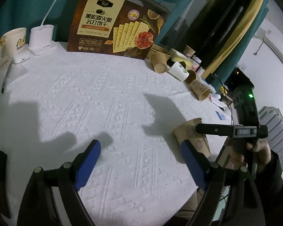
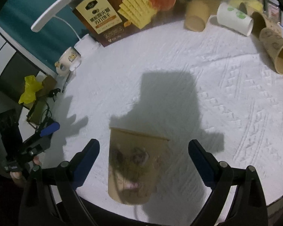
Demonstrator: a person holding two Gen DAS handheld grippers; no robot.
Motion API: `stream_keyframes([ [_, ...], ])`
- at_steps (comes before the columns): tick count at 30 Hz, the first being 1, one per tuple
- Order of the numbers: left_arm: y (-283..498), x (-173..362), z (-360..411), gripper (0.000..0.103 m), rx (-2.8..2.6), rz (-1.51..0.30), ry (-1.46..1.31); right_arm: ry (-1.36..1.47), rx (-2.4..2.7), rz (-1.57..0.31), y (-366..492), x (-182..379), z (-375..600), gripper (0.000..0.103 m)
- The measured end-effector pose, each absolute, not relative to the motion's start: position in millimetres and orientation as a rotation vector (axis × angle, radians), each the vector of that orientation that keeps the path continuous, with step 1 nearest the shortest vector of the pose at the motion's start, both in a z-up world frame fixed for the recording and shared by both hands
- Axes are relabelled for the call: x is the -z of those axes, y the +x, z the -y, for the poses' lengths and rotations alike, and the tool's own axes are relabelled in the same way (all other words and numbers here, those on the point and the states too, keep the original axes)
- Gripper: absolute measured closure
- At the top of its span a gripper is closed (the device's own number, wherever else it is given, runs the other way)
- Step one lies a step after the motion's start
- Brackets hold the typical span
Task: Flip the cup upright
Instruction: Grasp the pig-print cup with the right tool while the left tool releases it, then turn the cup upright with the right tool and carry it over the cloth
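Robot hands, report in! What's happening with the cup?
Both grippers open, left gripper empty. Right gripper straddles brown cup, not gripping. Cup's pose unclear. Nothing in the way.

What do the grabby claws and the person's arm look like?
Each claw is black, with two long fingers carrying blue pads: the left gripper and the right gripper match. Round silver bolts sit at the finger joints. The right hand comes out of a dark sleeve.

Left gripper hangs open over white tablecloth; brown paper cup stands near right, cracker box far.
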State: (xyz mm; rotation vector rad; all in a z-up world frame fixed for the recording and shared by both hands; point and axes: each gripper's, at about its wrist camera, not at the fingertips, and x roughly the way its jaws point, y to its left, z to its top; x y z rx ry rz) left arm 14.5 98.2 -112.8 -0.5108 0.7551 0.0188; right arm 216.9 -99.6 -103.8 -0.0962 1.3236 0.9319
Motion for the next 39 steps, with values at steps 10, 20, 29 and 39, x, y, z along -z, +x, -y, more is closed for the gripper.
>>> stream_keyframes([
  [10, 9.6, 115.9, -105.9, 0.016, -0.009, -0.740, -0.518, -0.207, -1.008, -1.387, 212.2, 119.8, 65.6, 0.013],
  [20, 10.4, 117.7, -106.2, 0.016, 0.000, -0.747, -0.516, -0.231, -0.992, -1.346, 212.1, 112.7, 68.4, 0.039],
  [29, 6.4, 111.1, -101.0, 0.016, -0.075, -0.716, -0.469, -0.200, -0.790, -0.900, 208.2, 85.7, 85.5, 0.039],
  [39, 4.7, 101.1, -97.9, 0.016, -0.125, -0.688, -0.413, -0.161, -0.670, -0.636, 170.7, 102.0, 102.8, 0.039],
])
